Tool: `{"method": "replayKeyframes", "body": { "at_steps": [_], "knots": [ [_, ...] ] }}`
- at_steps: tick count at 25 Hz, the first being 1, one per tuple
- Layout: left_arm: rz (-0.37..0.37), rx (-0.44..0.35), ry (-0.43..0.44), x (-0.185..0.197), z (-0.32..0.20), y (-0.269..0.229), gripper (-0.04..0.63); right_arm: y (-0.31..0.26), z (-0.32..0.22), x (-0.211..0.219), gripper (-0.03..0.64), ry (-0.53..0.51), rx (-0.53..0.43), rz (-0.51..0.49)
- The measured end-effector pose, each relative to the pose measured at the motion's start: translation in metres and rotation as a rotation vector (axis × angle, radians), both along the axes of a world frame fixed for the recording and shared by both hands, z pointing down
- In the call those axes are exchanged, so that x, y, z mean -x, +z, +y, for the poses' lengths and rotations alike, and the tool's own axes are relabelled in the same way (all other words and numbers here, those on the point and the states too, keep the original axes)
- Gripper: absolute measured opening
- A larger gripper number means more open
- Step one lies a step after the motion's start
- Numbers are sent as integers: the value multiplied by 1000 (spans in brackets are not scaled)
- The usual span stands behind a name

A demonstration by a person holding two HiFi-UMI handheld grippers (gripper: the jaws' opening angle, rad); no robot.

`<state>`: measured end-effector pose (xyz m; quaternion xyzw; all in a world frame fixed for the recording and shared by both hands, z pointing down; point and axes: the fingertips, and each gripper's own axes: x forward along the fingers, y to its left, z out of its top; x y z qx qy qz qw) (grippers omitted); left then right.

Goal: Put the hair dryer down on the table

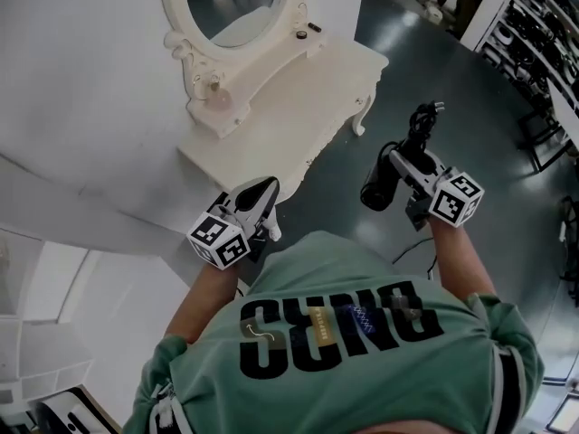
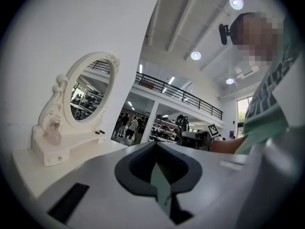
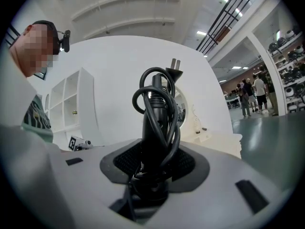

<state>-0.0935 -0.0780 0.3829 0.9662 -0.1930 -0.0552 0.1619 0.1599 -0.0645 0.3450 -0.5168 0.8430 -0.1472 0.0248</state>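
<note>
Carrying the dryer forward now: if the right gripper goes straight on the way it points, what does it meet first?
Probably the white dressing table. The hair dryer, clamped in the right gripper and sticking out ahead of it, would touch first. How far off the table is remains unclear.

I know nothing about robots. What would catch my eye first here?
A black hair dryer, cord wound round its handle, is clamped in the right gripper over the dark floor. Left of it stands a white dressing table with an oval mirror; the left gripper near its corner is shut and empty.
</note>
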Motion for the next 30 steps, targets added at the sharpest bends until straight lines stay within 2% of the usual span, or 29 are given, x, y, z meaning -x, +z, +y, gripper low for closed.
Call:
{"method": "replayKeyframes", "body": {
  "at_steps": [8, 14, 18, 23, 26, 30],
  "knots": [
    [-3, 43, -6, -4, -82, 12, 9, 15, -84, -4, 156, -8, 39, -14],
    [-31, 52, -74, -38, -141, 20, 9, 32, -157, -41, 156, -78, 58, -39],
    [-23, 71, -147, -72, -178, 21, 9, 39, -208, -71, 156, -154, 65, -30],
    [-11, 82, -211, -101, -222, 25, 9, 46, -263, -89, 156, -252, 49, 52],
    [-22, 91, -231, -98, -239, 32, 9, 54, -287, -89, 156, -280, 42, 130],
    [-35, 99, -223, -85, -256, 44, 9, 62, -313, -74, 156, -317, 20, 293]
  ]
}}
